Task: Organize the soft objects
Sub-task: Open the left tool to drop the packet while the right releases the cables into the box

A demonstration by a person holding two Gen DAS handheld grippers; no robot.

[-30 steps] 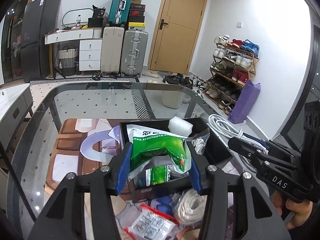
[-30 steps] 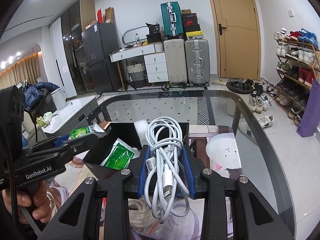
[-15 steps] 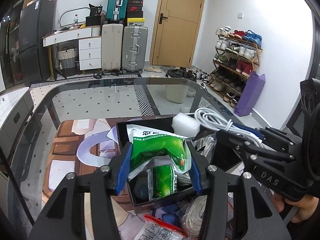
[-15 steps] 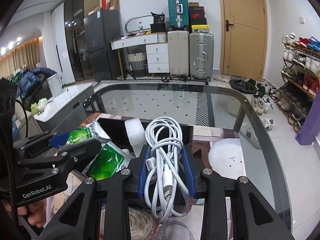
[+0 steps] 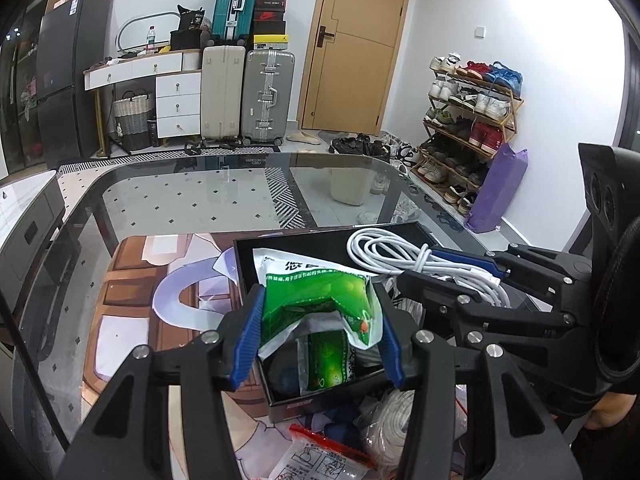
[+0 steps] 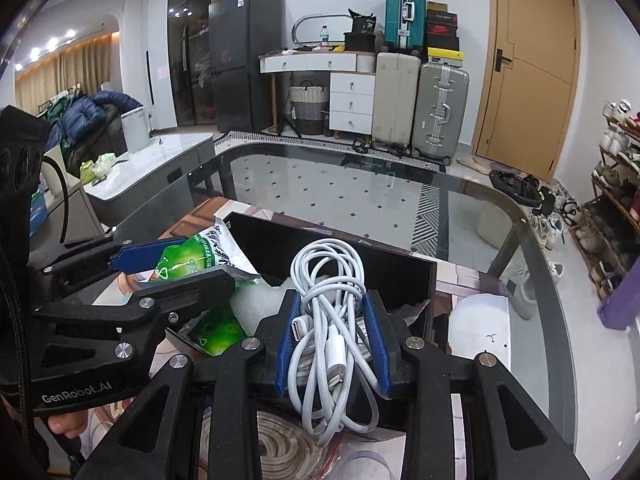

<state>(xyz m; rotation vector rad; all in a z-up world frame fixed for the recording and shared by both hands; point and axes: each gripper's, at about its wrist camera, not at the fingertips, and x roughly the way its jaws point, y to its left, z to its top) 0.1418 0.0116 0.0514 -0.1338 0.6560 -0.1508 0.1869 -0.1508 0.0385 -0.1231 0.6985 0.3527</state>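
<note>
My left gripper (image 5: pixel 320 328) is shut on a green and white packet (image 5: pixel 316 296) and holds it over the near end of a black box (image 5: pixel 288 402). Another green packet (image 5: pixel 326 364) lies inside the box. My right gripper (image 6: pixel 332 328) is shut on a coiled white cable (image 6: pixel 332 312) and holds it over the box (image 6: pixel 404 268). In the left wrist view the right gripper (image 5: pixel 448 276) comes in from the right with the cable (image 5: pixel 400 248). A white foam piece (image 6: pixel 260 304) sits in the box.
The box rests on a printed mat (image 5: pixel 132 280) on a glass table (image 5: pixel 200 196). A coiled rope (image 5: pixel 394 420) and a clear bag with a red strip (image 5: pixel 316 456) lie in front of the box. Suitcases, a door and a shoe rack (image 5: pixel 468 120) stand behind.
My right gripper has carried the white cable leftward over the box, close beside the left gripper. The left gripper has held the green packet nearly still, slightly lower over the box.
</note>
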